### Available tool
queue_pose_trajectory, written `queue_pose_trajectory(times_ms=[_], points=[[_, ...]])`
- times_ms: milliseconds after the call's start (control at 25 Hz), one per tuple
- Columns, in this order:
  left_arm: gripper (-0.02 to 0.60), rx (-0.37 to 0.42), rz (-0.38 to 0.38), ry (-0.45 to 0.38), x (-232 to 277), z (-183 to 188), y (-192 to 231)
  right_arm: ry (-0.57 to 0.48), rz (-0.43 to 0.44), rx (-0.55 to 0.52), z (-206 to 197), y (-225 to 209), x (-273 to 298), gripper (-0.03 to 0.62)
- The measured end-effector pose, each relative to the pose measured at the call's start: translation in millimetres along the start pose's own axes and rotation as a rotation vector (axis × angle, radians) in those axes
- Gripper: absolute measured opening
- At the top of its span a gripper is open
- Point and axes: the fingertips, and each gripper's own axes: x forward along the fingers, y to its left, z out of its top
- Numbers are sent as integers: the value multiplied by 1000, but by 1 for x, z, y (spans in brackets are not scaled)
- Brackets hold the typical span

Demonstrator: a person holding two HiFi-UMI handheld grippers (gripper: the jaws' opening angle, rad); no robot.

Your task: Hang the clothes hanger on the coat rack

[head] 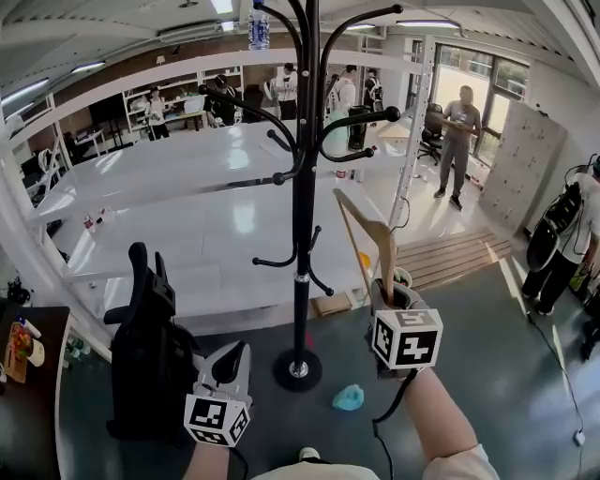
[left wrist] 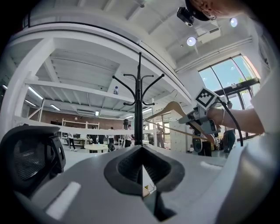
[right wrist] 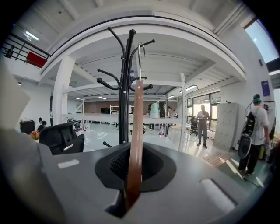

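A black coat rack (head: 304, 216) with curved hooks stands in front of me on a round base. My right gripper (head: 389, 292) is shut on the lower end of a wooden clothes hanger (head: 364, 234), just right of the pole and apart from it. In the right gripper view the hanger (right wrist: 136, 122) rises upright from the gripper (right wrist: 133, 151), its metal hook (right wrist: 141, 48) near the rack's (right wrist: 125, 87) upper hooks. My left gripper (head: 228, 364) sits low at the left, shut and empty. In the left gripper view, beyond that gripper (left wrist: 142, 152), the rack (left wrist: 139, 105) and the hanger (left wrist: 173, 107) are visible.
A black office chair (head: 150, 347) stands close on the left. A blue cloth (head: 348, 397) lies on the floor by the rack's base (head: 298, 369). A water bottle (head: 260, 28) sits atop the rack. White shelving frames stand behind; one person (head: 458, 141) stands far back, another (head: 567, 234) at right.
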Motion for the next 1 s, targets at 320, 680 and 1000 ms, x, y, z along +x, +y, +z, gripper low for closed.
queue_pose_trajectory(times_ms=[320,680,1000], points=[[0,8,41,21,18,-8,15,35,39,-74,35,-2,70,35],[0,18,80,35,38,-13,38,111,38,-117,51,-9,140,35],[0,13,89,52,50,-22,47,178,52,-105,40,-5,177,35]])
